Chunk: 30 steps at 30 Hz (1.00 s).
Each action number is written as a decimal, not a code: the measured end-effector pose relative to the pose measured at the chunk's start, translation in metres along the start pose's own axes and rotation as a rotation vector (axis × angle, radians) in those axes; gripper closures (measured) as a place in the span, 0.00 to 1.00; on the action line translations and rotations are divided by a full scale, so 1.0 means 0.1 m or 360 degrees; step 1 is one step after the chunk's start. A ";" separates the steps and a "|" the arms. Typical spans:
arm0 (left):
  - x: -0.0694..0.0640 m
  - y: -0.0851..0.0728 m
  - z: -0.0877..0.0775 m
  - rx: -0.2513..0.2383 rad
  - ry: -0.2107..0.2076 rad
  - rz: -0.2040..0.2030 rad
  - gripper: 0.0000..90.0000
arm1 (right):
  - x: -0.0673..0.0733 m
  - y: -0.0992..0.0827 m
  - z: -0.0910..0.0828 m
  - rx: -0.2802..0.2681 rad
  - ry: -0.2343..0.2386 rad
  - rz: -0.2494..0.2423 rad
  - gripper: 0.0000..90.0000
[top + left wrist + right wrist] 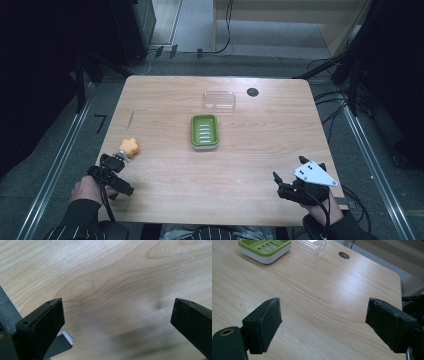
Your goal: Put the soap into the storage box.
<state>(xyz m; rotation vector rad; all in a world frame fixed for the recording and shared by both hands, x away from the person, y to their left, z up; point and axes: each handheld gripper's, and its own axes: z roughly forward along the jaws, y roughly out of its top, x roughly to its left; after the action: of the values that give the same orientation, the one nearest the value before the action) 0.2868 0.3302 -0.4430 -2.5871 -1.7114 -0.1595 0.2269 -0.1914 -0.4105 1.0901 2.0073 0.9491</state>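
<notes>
We see a small orange flower-shaped piece (130,146), lobed at its edges, lying near the tabletop's (165,180) left edge, just beyond our left tongs (118,161). Both left and right tongs (280,182) stand wide apart, holding nothing.

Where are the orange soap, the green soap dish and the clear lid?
orange soap (130,146), high view, middle of its top.
green soap dish (204,131), high view, its ribbed inner floor.
clear lid (219,100), high view, middle of its flat face.
</notes>
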 end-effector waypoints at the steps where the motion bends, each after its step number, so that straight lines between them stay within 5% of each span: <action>1: 0.00 0.00 -0.01 -0.0001 -0.0005 -0.0001 0.00 | 0.00 0.00 0.00 0.0000 0.0000 0.0000 0.15; 30: 0.10 0.33 -0.02 -0.0143 -0.0024 -0.0074 0.00 | -0.02 -0.02 0.01 0.0009 0.0012 -0.0010 0.15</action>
<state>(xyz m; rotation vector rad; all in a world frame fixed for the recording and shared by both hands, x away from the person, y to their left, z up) 0.3211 0.3256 -0.4390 -2.6177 -1.8116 -0.2241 0.2277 -0.1933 -0.4120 1.0841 2.0194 0.9461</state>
